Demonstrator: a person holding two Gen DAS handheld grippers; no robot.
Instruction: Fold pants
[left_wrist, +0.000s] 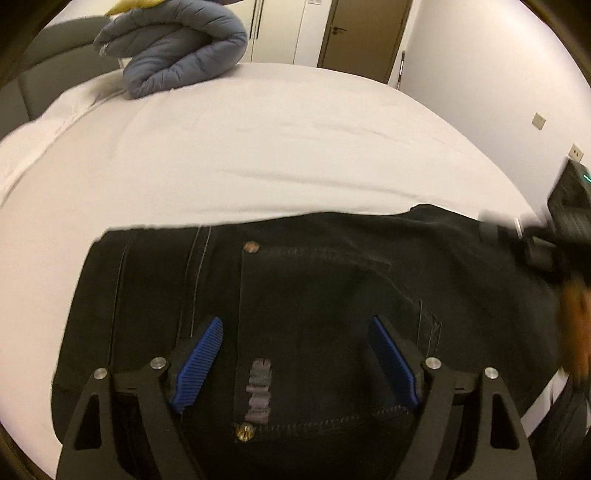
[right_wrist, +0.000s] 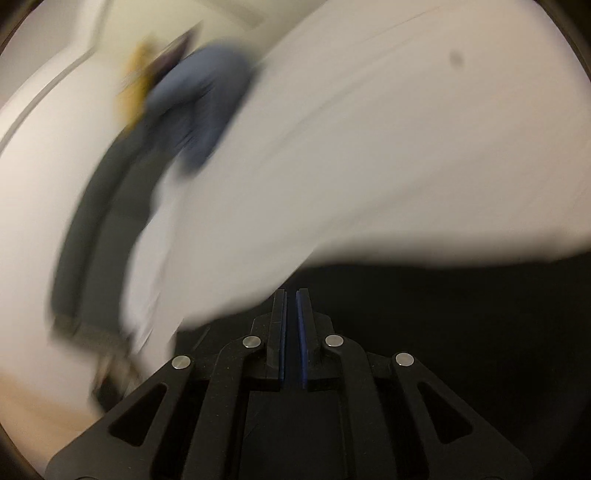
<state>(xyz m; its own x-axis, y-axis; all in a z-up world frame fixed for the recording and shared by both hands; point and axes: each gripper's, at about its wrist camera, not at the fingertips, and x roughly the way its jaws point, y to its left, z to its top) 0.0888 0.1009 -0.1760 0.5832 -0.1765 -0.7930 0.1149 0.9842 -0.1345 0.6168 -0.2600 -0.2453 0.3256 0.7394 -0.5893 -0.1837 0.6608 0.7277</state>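
Your left gripper (left_wrist: 295, 363) and right gripper (right_wrist: 291, 332) are matte black, each with 2 blue ribbed pads (left_wrist: 199, 363) and 4 silver screws (right_wrist: 334, 340).

No readable text anywhere; the stitched patch on the black pants (left_wrist: 295, 295) is illegible.

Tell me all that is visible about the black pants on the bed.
The black pants look like denim, with grey stitched seams, two copper rivets, a pocket edge and a small grey label. They lie flat and apparently folded on the white bed sheet, near its front edge. The left gripper hovers open above them. The right gripper, blurred, is at their right end; contact is unclear.
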